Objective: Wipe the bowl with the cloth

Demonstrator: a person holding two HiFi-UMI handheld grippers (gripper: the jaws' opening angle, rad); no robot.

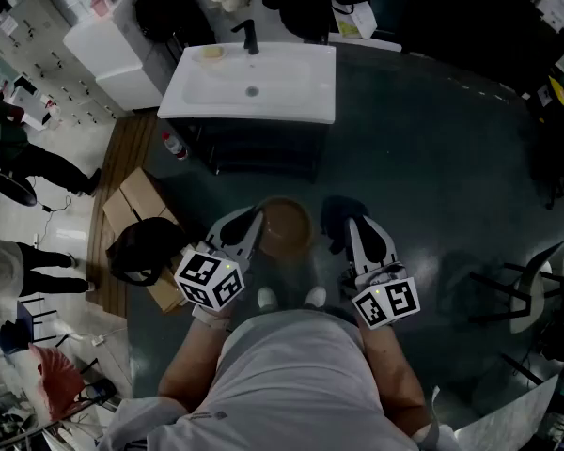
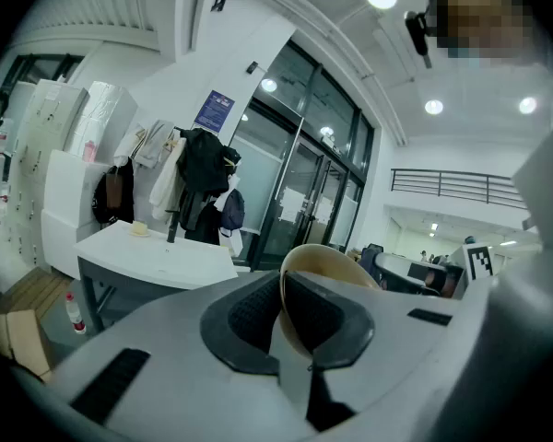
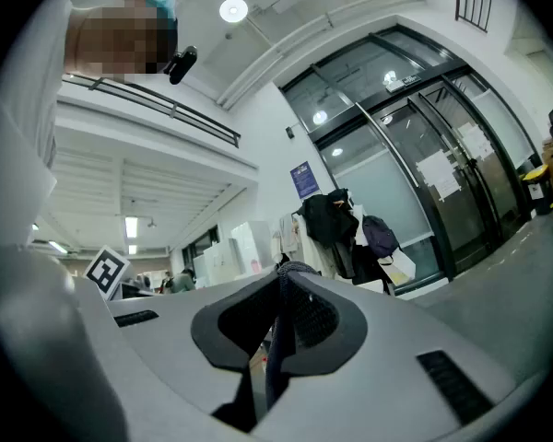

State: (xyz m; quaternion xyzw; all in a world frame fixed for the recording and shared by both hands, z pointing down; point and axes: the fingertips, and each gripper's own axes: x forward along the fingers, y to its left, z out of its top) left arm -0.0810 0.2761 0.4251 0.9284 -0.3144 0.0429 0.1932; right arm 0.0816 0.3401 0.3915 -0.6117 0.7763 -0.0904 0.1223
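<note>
The left tool (image 1: 252,222) is clamped on the rim of a brown bowl (image 1: 286,228). In the left gripper view its two dark pads (image 2: 249,313) press the bowl's (image 2: 324,267) wall from either side, and the open mouth faces away to the right. The right tool (image 1: 357,231) is shut tight on a dark cloth (image 1: 339,212). In the right gripper view a thin fold of the cloth (image 3: 276,325) runs down between the pads of the tool (image 3: 278,288), and a bunched edge sticks out at the tips.

Both tools are held low in front of the person, just past the white shoes (image 1: 268,297), over a dark floor (image 1: 432,158). The bowl and the cloth sit side by side, near each other; whether they touch cannot be told.

Ahead, well apart from the tools, stands a white washbasin (image 1: 301,87) with a black faucet (image 1: 251,38) and a small yellow piece (image 1: 212,53) on its rim. A bottle (image 1: 172,145) stands on the floor at its left corner. Cardboard boxes (image 1: 132,203) and a black bag (image 1: 141,250) lie just beside the left tool. A chair (image 1: 531,294) stands off to the right. Coats (image 2: 203,168) hang behind the washbasin, and people's legs (image 1: 38,163) show at the far left.
</note>
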